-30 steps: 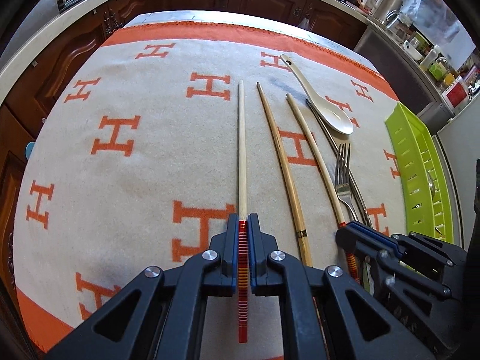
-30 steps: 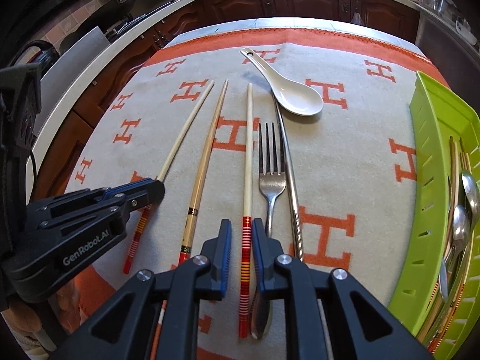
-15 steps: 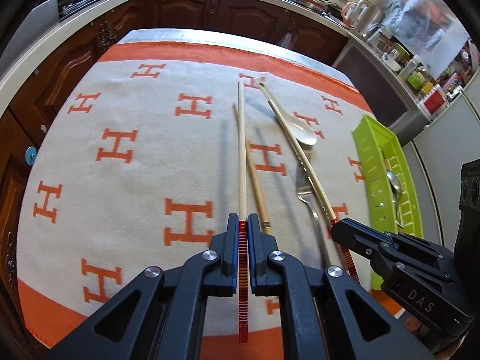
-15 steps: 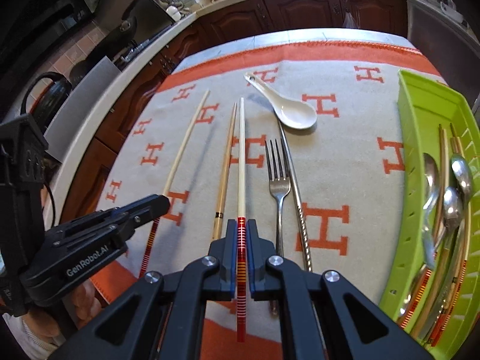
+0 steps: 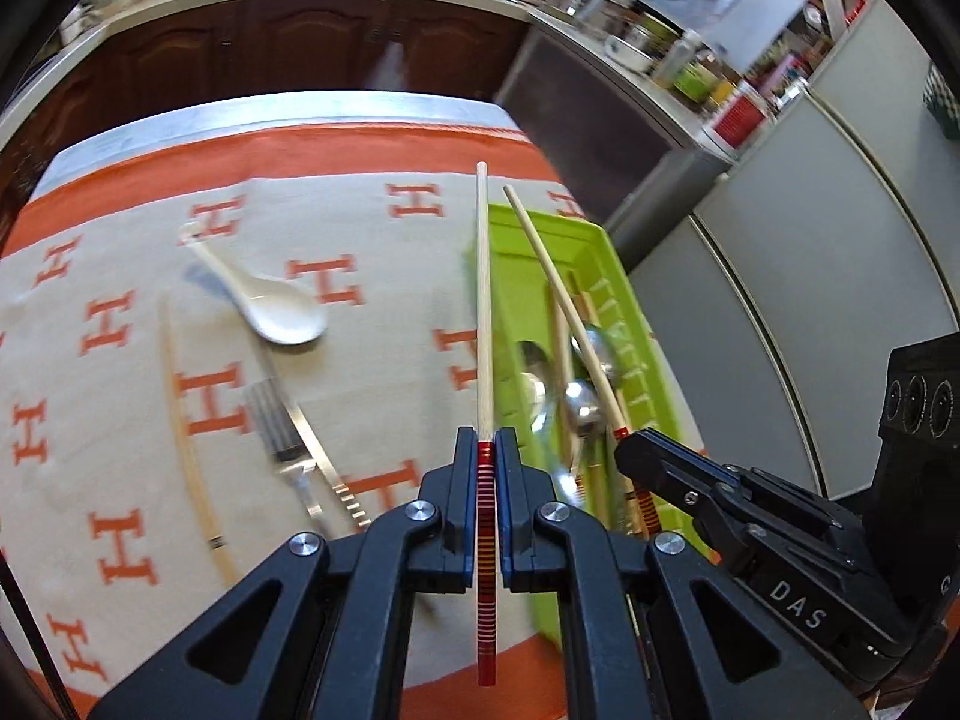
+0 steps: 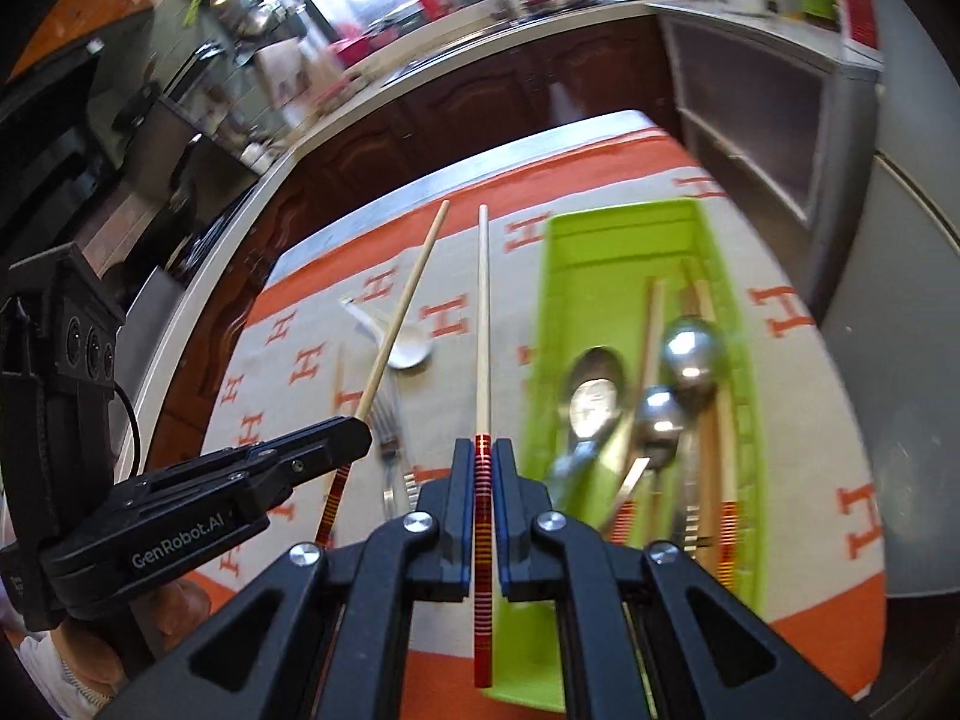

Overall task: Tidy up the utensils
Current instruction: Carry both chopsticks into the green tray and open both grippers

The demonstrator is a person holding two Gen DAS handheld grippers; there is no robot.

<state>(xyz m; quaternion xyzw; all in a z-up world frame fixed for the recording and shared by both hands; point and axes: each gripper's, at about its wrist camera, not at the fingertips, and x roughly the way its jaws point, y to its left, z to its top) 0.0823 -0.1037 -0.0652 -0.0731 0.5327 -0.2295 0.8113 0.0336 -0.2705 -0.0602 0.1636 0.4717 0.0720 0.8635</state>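
Wrist views: each hand-held gripper clamped on one chopstick.
Left hand-held gripper and right hand-held gripper pinching red-banded pale wooden chopsticks; lifted since earlier, now near long lime-green plastic tray.

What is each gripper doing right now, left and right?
Left gripper: shut on a red-banded chopstick, lifted off the cloth.
Right gripper: shut on a second red-banded chopstick, beside the green tray.

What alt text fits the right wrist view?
The right tool is shut on a chopstick beside a green tray of spoons; the left tool grips another chopstick.
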